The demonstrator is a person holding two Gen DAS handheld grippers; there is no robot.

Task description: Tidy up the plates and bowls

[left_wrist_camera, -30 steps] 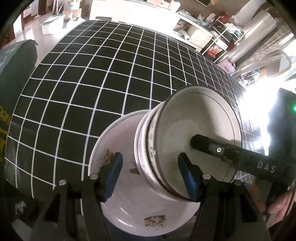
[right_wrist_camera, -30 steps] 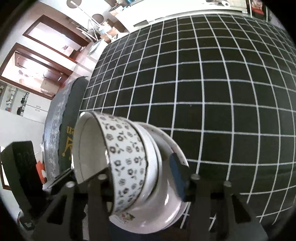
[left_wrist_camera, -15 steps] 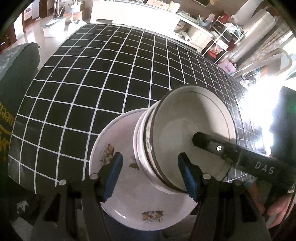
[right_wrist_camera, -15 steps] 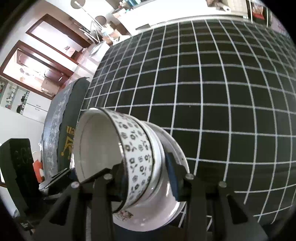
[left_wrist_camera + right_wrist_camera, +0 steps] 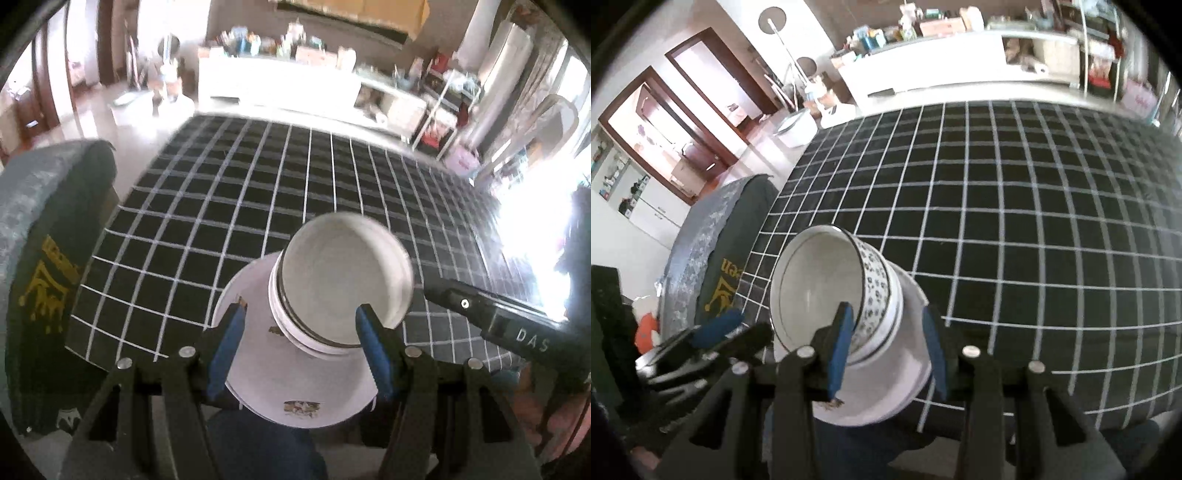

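Left wrist view
Left gripper (image 5: pixel 301 341): blue-padded fingers spread wide, holding nothing, straddling the crockery.
Plate (image 5: pixel 325 384): round, glossy white with small printed pictures, at the near edge of the surface.
Bowls (image 5: pixel 343 280): nested white stack on the plate, smooth inside, dark rim line.
Surface (image 5: pixel 258 206): black cloth with a white grid.
Right gripper (image 5: pixel 491 317): black body at right, near the bowls; fingers hidden here.

Right wrist view
Right gripper (image 5: pixel 886 349): blue pads parted, around the bowls' outer wall, contact unclear.
Bowls (image 5: pixel 831 291): top one floral-patterned outside, plain inside.
Plate (image 5: pixel 901 384): beneath them.
Left gripper (image 5: pixel 713 332): at left, just beside the stack.
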